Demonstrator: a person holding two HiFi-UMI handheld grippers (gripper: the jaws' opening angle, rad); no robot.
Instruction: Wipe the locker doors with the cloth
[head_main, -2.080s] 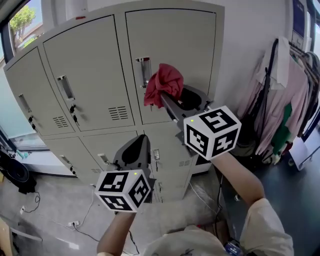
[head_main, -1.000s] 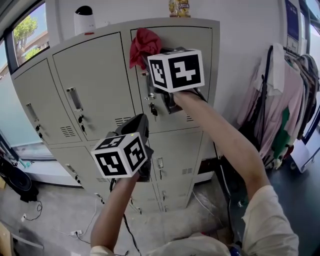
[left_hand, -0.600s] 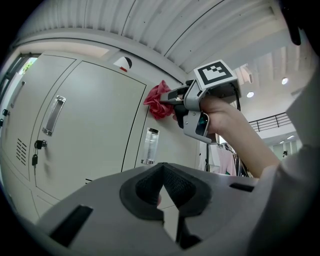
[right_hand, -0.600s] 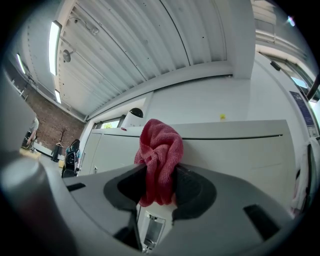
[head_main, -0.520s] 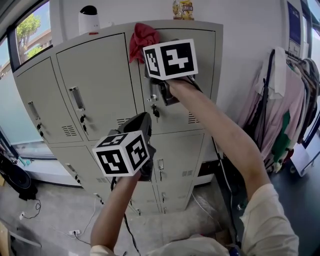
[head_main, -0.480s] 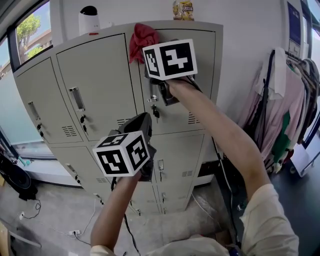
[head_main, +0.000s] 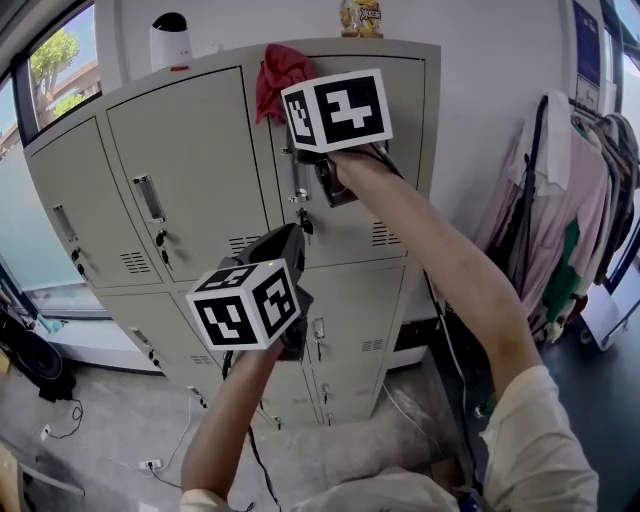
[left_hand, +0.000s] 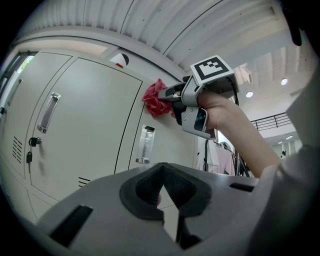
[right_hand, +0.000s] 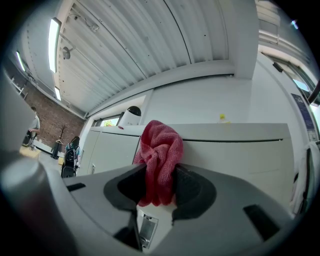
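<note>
A crumpled red cloth (head_main: 277, 73) is pressed against the top left corner of the upper right locker door (head_main: 395, 150). My right gripper (head_main: 292, 98) is shut on it, raised high at arm's length. In the right gripper view the cloth (right_hand: 160, 152) bulges out from between the jaws, with the locker's top edge behind it. My left gripper (head_main: 287, 262) hangs lower, in front of the middle row of doors, shut with nothing in it. The left gripper view shows its closed jaws (left_hand: 162, 192) and, above them, the cloth (left_hand: 156, 98) held on the door.
A white appliance (head_main: 170, 40) and a yellow snack packet (head_main: 361, 17) sit on the locker top. Door handles (head_main: 147, 197) and keys stick out of the doors. A clothes rack (head_main: 580, 210) stands at the right. Cables (head_main: 60, 415) lie on the floor at left.
The right gripper has carried the cloth up from handle height to the door's top left corner. In the last half second it barely shifted. The left gripper rose slightly and stayed shut.
</note>
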